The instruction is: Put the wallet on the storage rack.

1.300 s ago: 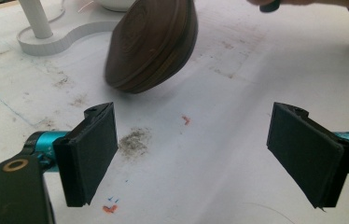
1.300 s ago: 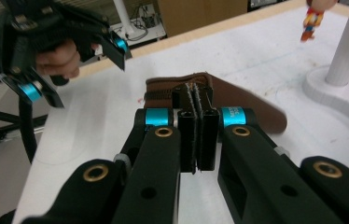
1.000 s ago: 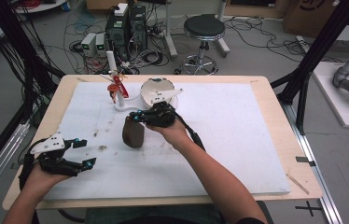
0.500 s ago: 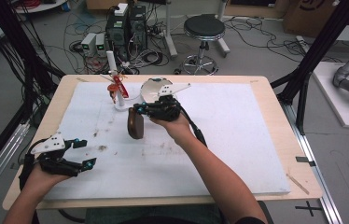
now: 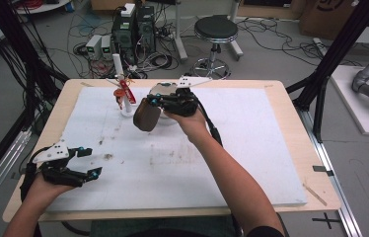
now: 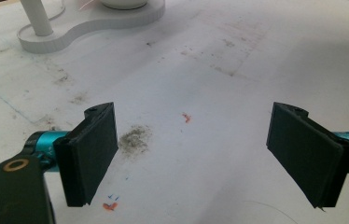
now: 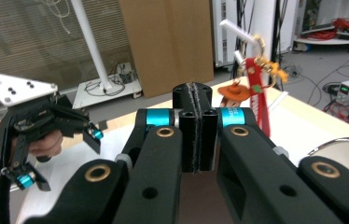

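The right hand-held gripper (image 5: 154,104) hangs above the far middle of the surface (image 5: 251,148), turned so its jaws point toward the person's left, and a brown, leathery-looking pouch (image 5: 146,117) dangles below them. In the right gripper view the two pads (image 7: 195,133) are pressed flat together with only a thin seam between them, so I'd say they are pinching a thin edge or flap of the pouch, which would explain why it hangs free of the surface rather than resting on it. What exactly is caught in the seam I can't make out, since the pouch itself drops below that camera's line of sight.

Just beyond the pouch stands a white stand (image 5: 122,86) with an upright post; a red strap and orange tag (image 5: 124,93) hang from its arm, and these also show in the right gripper view (image 7: 256,88). A round white dish (image 5: 162,92) sits just behind the right hand-held gripper, largely covered by it, so whether it holds anything is unclear. My guess is the pouch is being carried toward the stand's hook or the dish, but I can't tell which.

The left hand-held gripper (image 5: 86,162) rests low at the near left corner, well apart from all this, jaws spread wide with nothing between them; it seems simply parked. In its own view, the stand's base (image 6: 88,28) is cut off at the top edge.
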The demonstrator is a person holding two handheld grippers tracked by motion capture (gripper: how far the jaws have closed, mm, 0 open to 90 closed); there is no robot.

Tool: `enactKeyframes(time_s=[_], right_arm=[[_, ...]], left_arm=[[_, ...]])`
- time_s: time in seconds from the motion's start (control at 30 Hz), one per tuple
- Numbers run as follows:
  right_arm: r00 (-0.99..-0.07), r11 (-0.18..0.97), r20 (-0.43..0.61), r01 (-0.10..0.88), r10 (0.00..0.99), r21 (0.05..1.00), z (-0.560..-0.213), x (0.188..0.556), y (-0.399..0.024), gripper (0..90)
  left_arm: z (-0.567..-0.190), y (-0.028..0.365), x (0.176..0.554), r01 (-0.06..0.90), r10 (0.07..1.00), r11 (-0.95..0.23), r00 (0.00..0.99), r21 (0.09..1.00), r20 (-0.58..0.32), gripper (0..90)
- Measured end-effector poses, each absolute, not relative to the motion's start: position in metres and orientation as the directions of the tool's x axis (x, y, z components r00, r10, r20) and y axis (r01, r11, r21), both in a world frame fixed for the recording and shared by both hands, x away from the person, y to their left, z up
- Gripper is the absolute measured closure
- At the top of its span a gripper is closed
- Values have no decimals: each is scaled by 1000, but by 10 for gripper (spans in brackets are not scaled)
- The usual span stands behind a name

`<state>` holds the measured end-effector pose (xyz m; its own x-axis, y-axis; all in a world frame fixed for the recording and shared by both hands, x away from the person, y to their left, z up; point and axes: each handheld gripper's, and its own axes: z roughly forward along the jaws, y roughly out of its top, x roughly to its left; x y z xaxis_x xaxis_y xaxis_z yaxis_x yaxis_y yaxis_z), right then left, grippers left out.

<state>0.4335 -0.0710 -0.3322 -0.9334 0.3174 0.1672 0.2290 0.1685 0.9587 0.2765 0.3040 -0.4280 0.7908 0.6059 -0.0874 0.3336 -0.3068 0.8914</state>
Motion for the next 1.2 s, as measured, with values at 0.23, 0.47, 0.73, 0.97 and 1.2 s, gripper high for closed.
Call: enactKeyframes(time_s=[0.23, 0.47, 0.73, 0.97, 1.2], right_arm=[[-920, 151, 170, 235, 353, 960, -324, 444, -82, 900], [-896, 132, 168, 240, 410, 962, -319, 460, -91, 900], [-874, 122, 173, 253, 454, 960, -318, 476, -98, 900], [-850, 116, 183, 273, 494, 955, -323, 487, -101, 900], [-828, 116, 190, 292, 527, 949, -331, 497, -107, 900]], left_arm=[[-429, 304, 277, 335, 607, -305, 790, 891, -89, 163], [-430, 304, 278, 337, 606, -309, 791, 889, -89, 164], [-430, 305, 278, 340, 608, -307, 789, 889, -92, 166], [-430, 306, 278, 340, 607, -309, 789, 888, -91, 165], [-431, 306, 278, 343, 609, -310, 788, 887, -92, 166]])
